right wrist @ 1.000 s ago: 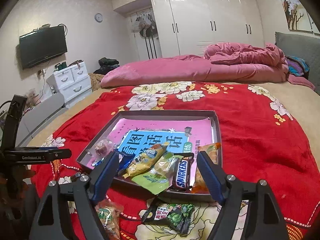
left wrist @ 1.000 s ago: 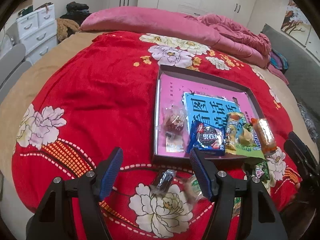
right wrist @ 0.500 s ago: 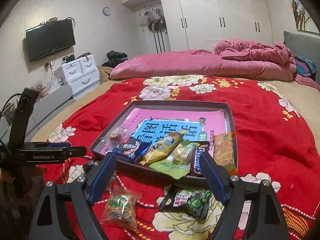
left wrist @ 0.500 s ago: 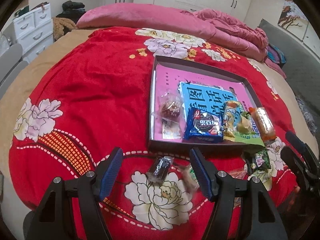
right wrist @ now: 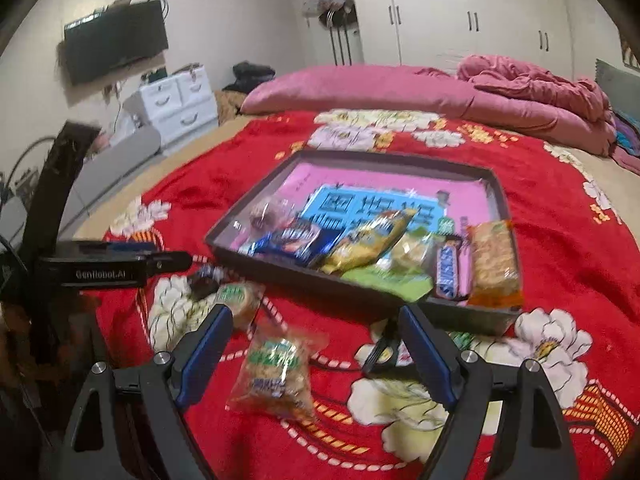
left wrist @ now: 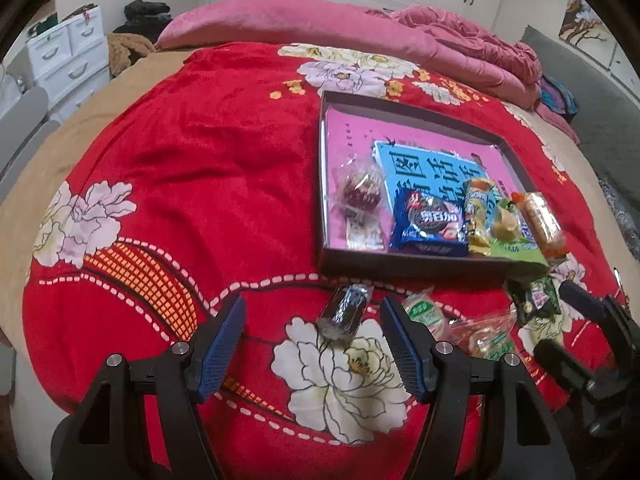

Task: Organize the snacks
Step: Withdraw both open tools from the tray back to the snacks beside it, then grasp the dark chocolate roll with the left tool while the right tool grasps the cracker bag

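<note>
A dark tray [left wrist: 400, 265] on the red floral blanket holds a blue cookie pack [left wrist: 430, 220], a yellow bar [left wrist: 478, 212], an orange-wrapped cake [left wrist: 542, 224] and a red sweet [left wrist: 362, 190]. My left gripper [left wrist: 314, 344] is open just short of a dark foil-wrapped snack [left wrist: 344, 312] lying on the blanket. My right gripper [right wrist: 316, 356] is open too, with a clear green-labelled pack [right wrist: 276, 372] lying between its fingers, untouched. A dark green pack [right wrist: 384, 352] is half hidden behind the right finger. A second green-labelled pack [right wrist: 236, 300] lies near the left gripper [right wrist: 120, 266].
The tray [right wrist: 360, 292] also holds a Snickers bar [right wrist: 448, 266]. Pink pillows and a bunched quilt [left wrist: 460, 48] lie at the far end of the bed. White drawers [right wrist: 176, 100] and a wall TV [right wrist: 116, 40] stand to the left, wardrobes behind.
My right gripper moved left and down, so the clear green-labelled pack now lies between its fingers instead of the dark green pack. The left gripper sank slightly toward the dark foil snack.
</note>
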A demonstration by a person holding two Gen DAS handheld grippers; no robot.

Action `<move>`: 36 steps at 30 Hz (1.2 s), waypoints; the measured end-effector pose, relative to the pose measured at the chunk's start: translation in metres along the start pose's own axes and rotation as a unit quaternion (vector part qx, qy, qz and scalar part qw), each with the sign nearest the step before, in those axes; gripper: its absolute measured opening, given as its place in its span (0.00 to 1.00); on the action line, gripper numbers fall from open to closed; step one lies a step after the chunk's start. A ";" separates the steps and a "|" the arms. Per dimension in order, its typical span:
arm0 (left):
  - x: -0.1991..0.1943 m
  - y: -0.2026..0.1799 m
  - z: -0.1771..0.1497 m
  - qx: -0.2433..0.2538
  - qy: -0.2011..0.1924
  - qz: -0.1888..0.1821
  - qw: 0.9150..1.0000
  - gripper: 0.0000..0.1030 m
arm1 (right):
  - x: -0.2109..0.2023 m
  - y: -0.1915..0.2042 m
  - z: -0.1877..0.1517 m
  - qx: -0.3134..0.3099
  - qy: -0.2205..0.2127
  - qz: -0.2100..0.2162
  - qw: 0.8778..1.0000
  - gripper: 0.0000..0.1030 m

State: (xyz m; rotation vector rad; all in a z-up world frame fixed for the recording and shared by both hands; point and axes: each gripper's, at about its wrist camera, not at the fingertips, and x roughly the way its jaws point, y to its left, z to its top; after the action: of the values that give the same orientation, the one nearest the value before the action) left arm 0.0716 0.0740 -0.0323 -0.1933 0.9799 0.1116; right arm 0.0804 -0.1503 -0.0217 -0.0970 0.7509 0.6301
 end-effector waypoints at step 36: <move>0.028 -0.004 -0.008 0.020 0.026 -0.002 0.999 0.69 | 0.052 0.017 -0.025 -0.022 0.083 -0.011 0.996 0.79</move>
State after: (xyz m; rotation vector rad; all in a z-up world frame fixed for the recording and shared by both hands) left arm 0.0817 0.0689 -0.0598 -0.1626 1.0334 0.0832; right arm 0.0845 -0.1185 -0.0727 -0.1990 0.8951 0.6233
